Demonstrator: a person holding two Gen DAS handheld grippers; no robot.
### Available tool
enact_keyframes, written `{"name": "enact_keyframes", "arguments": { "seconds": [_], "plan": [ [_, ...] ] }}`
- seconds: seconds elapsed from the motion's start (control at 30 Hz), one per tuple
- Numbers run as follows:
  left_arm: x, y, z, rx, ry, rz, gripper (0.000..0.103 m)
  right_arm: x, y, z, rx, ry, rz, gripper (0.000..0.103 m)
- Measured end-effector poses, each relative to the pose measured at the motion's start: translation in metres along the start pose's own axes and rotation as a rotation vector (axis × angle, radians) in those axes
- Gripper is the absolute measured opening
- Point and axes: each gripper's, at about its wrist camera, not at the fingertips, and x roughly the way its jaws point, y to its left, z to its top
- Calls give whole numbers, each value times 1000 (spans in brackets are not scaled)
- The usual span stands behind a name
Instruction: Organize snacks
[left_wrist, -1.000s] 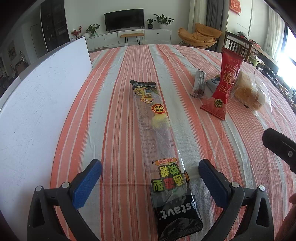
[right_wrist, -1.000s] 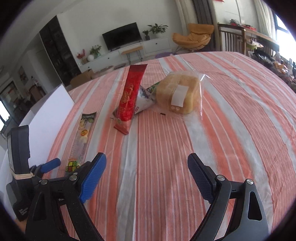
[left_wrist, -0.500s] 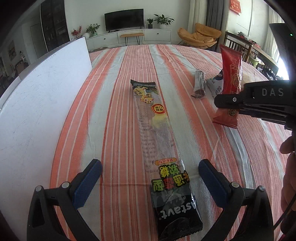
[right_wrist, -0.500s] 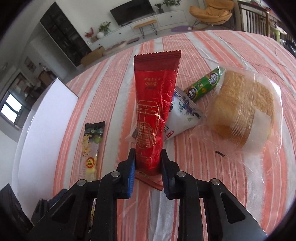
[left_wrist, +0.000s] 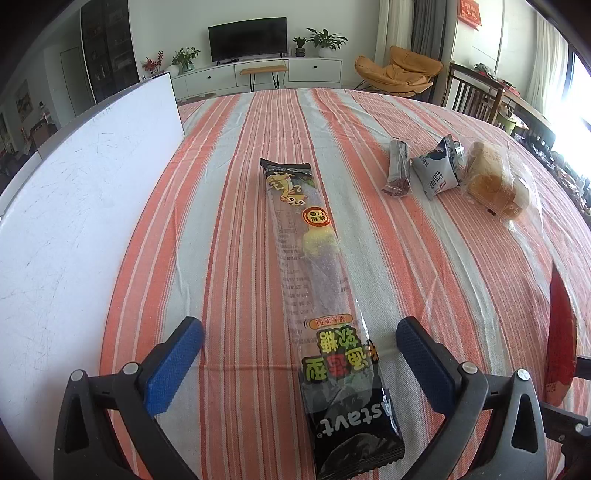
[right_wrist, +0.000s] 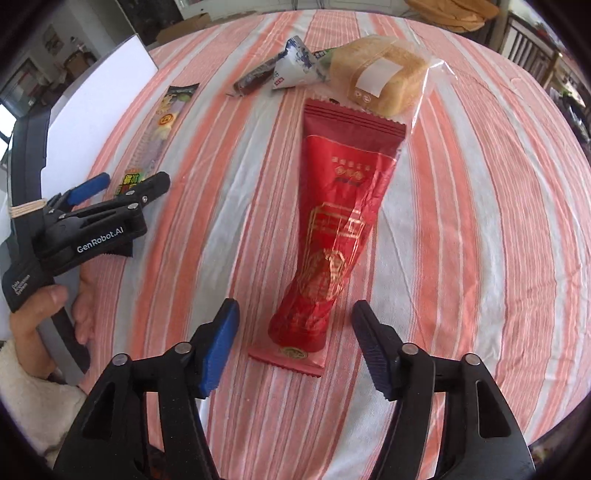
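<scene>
Here the right gripper (right_wrist: 293, 345) has its jaws opening, pads clear of the red packet (right_wrist: 341, 221) lying flat between them toward twelve o'clock. The left gripper (left_wrist: 299, 354) stands spread astride the long candy packet (left_wrist: 314, 266) on the striped tablecloth (left_wrist: 424, 258).

Striped tablecloth (left_wrist: 229, 206) carries candy packet (left_wrist: 314, 258), red packet (right_wrist: 340, 229), bagged bread (left_wrist: 495, 181).
</scene>
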Motion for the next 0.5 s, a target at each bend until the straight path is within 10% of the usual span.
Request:
{"name": "enact_keyframes", "arguments": {
  "seconds": [0.5],
  "plan": [
    [0, 0, 0, 0, 0, 0, 103, -5, 1, -31, 302, -372, -7, 82]
  ]
}}
